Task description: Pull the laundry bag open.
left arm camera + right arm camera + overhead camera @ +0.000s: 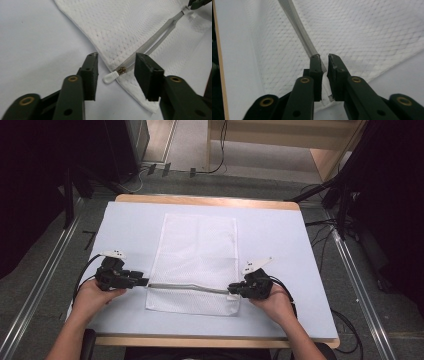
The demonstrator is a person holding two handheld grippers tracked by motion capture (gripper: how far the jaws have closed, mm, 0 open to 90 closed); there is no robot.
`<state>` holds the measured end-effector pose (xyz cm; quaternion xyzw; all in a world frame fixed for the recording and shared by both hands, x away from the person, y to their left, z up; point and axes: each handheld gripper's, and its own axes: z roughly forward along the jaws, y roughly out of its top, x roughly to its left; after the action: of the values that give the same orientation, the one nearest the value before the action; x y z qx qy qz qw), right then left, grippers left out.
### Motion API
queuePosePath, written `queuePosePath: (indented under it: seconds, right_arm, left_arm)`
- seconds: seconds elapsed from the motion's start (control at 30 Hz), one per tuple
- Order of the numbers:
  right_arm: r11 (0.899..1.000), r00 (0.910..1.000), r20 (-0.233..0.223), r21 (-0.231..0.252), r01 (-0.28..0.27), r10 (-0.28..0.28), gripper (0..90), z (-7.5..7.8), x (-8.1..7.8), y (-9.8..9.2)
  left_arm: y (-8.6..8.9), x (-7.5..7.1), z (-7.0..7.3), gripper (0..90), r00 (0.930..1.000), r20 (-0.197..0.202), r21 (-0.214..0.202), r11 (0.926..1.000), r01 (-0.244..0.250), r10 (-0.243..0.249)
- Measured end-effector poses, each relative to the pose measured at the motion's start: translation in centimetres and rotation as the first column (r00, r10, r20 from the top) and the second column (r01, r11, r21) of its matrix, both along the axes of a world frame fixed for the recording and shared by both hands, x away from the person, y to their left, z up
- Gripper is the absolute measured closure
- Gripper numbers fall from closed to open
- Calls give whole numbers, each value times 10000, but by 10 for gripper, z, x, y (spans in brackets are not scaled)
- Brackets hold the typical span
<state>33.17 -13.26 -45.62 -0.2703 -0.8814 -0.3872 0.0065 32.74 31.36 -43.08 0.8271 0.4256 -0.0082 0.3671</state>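
A white mesh laundry bag point(197, 250) lies flat on the white table cover point(285, 235), with a grey zipper point(187, 287) running across near its front end. My left gripper point(142, 282) lies at the bag's left edge. In the left gripper view it point(116, 57) stands open, and the white zipper pull point(111, 77) lies between its jaws without touching them. My right gripper point(231, 290) is at the zipper's right end. In the right gripper view its jaws point(324, 57) stand a narrow gap apart, with the bag's white edge tab between them and the zipper point(298, 27) running away ahead.
The table's wooden edge point(200, 200) borders the cover at the back. Around the table are a grey floor, metal rails point(360, 280), dark stands point(345, 195) and cables. Bare cover lies to either side of the bag.
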Motion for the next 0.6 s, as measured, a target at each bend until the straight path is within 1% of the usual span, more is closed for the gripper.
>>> queuePosePath:
  seconds: [0.07,0.17,0.23,0.27,0.4,0.5,0.6]
  right_arm:
    - [9998,9999,62,100,157,-158,735,2,2,-3]
    - [9981,9982,236,289,552,-559,632,4,6,-10]
    - [9954,9956,286,381,883,-894,572,5,8,-16]
    - [9943,9946,279,405,983,-995,553,5,10,-18]
    - [9881,9886,340,509,1449,-1467,471,3,15,-28]
    - [9816,9821,304,504,1842,-1859,434,1,19,-35]
    - [9743,9749,286,521,2190,-2206,417,0,22,-41]
  left_arm:
    - [0,1,1,479,9999,78,-13,9999,-134,134]
    - [3,3,1,433,9991,253,3,9994,-332,332]
    - [5,4,1,418,9983,248,1,9986,-533,532]
    - [6,6,0,413,9981,219,18,9983,-581,581]
    - [10,10,-2,384,9949,407,33,9957,-923,921]
    - [14,13,-3,367,9922,460,62,9932,-1164,1160]
    - [18,15,-4,357,9902,477,98,9912,-1317,1311]
